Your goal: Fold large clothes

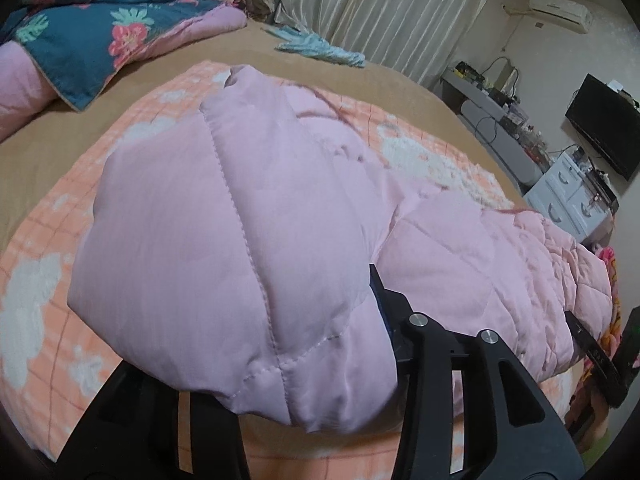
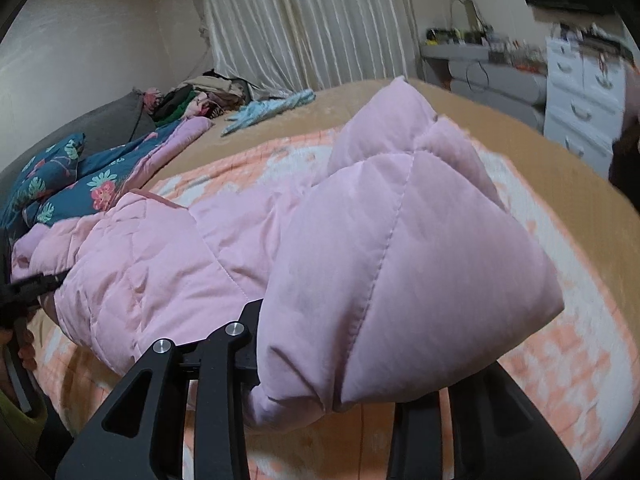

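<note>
At the bottom of each frame, the pink padded coat bulges between the fingers of the left gripper and the right gripper, both apparently clamped on its near edge, though the tips are hidden. It spans mid-frame over the orange blanket; folding looks barely begun.
</note>
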### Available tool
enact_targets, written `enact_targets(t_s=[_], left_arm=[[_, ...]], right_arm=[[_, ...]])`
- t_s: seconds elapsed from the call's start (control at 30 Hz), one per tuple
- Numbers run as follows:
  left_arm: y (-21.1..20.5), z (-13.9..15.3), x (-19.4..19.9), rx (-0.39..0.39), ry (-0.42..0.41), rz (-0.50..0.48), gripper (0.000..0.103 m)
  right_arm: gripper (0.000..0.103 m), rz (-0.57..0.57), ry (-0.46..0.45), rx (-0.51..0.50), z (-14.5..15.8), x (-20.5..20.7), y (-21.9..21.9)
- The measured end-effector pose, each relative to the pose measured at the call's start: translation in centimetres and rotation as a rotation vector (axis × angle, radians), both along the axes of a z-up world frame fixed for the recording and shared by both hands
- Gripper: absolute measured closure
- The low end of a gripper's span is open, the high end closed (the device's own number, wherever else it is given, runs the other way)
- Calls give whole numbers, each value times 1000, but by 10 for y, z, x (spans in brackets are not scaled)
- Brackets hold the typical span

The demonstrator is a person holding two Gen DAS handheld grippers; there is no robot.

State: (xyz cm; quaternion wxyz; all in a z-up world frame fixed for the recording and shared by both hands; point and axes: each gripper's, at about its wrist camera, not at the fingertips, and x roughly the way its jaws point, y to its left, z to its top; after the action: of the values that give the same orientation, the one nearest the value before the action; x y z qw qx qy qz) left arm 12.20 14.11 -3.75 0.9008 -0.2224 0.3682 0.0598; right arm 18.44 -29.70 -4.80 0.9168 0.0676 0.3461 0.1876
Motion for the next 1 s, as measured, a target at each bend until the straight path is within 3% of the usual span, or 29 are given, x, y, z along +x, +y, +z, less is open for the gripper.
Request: enact_targets(t_s=[0.27,0.3,0.37,0.43,0.5,0.73,0.9,1.0], left_arm=[[3,-22,-12,-20,7,-6,59],[4,-24,-14,-23,6,-6,59],[4,-28,-16,-19,6,-4,53],[5,-30,-19,-20,8,-4,49],[5,-31,-24,-15,13,-3,43],[5,-30,-44,27,45,7,21],[4,-22,-62,51,60,6,12],[0,-10,-77,123,70,27,9]], right_arm=[[53,-46,113,82,-29,-4,-15],[45,-61,132,96,-33,-4,-17],[38,-81,160,128,-37,-5,-22],[17,-114,183,136,-40,-9,-27],[10,-131,194,132,-40,-14,-30],[5,-145,195,91,-33,-39,-43],[4,-140,147,30,-22,-70,-54],[4,-129,95,-4,-4,-88,-52]])
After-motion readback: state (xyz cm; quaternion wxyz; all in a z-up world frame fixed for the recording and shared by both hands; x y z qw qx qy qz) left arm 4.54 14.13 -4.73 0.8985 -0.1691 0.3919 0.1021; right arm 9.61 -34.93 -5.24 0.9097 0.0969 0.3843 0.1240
